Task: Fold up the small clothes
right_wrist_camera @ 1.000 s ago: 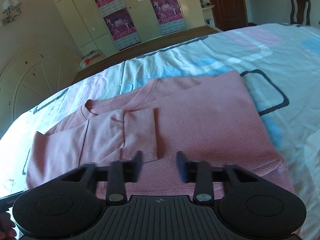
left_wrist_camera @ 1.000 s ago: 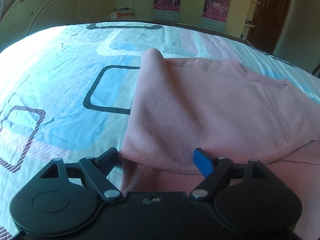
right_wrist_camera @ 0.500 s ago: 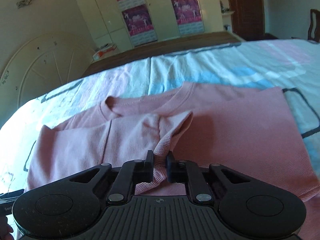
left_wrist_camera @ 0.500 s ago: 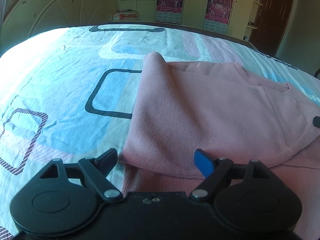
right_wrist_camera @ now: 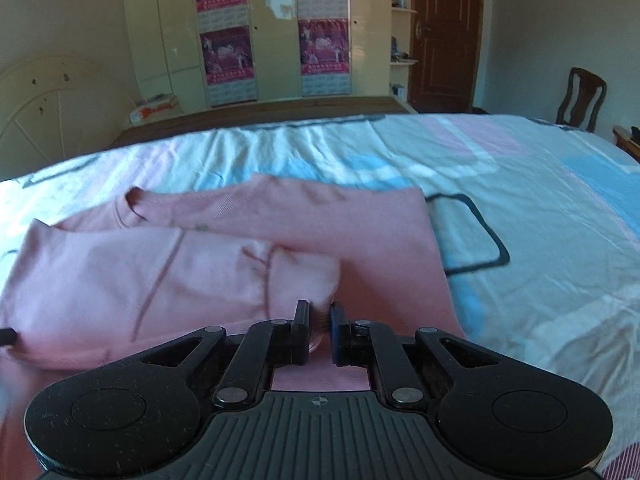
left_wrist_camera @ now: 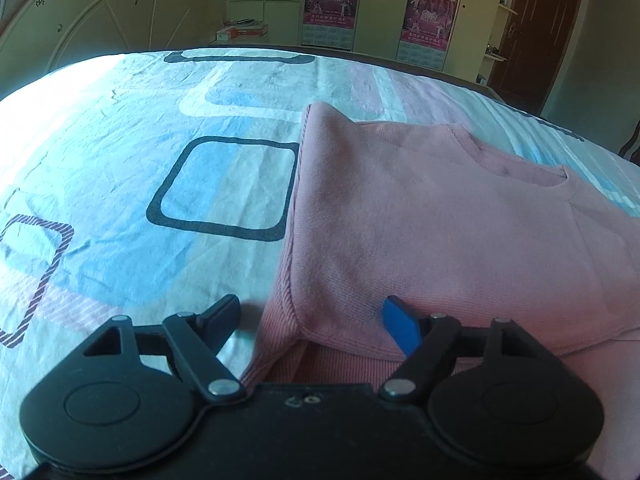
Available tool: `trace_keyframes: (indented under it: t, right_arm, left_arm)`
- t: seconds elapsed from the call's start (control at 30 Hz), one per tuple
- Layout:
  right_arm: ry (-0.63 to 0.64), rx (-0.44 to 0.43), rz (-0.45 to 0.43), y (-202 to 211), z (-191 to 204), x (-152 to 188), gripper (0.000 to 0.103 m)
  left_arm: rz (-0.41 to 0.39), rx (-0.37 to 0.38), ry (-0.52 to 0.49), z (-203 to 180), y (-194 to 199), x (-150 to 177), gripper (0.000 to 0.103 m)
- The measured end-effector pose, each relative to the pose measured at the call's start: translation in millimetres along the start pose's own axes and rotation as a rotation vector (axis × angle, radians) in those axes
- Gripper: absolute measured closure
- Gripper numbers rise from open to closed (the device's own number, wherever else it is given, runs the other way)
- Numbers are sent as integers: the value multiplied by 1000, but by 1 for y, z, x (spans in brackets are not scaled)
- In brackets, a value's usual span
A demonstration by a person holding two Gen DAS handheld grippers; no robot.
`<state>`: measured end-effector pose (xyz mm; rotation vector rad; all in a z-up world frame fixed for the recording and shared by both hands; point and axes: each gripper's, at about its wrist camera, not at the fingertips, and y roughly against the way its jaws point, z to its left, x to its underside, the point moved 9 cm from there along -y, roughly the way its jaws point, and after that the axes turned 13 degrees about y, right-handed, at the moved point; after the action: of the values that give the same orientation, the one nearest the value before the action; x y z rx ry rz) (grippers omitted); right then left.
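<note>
At the bottom centre of the right wrist view, the right gripper (right_wrist_camera: pixel 320 322) is clamped on the cuff of the pink sweater (right_wrist_camera: pixel 248 248), which lies on the patterned bedsheet (right_wrist_camera: pixel 540 220). In the left wrist view, the left gripper (left_wrist_camera: pixel 312 320) is closing, its fingers apart astride the sweater's folded corner.

I can't see the pink top's (right_wrist_camera: pixel 248 280) cuff beyond my right claw (right_wrist_camera: pixel 320 326); it's motion-blurred. The top's hem runs under my left claw (left_wrist_camera: pixel 310 326), hidden.
</note>
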<state>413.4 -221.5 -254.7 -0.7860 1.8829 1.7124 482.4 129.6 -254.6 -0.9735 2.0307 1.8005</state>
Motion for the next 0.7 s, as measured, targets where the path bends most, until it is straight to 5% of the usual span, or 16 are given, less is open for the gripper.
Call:
trace_keyframes:
  t: [0.07,0.3,0.37,0.43,0.5,0.7]
  right_arm:
    - [11,5,84,-17,-4,19,103]
    - [-129,-65,6,-1,-25,1,100]
    - [-150,-89,2,-7,-26,-8,96]
    - [-177,-110,5,-13,-25,-16,83]
    - [-209,-137,8,-20,-22,-23,43]
    - [-189,-166,70,-53,-6,-30,42]
  left_arm:
    - [-3,-2,-13,0,0,1,31]
    - [-20,5,-1,6,8,-12,62]
    - [-22,-3,5,6,6,-19,61]
    - [-23,-15,6,4,3,-26,42]
    - [-44,-8,1,0,2,-34,32]
    - [-24,-4,11,-14,-22,-53,37]
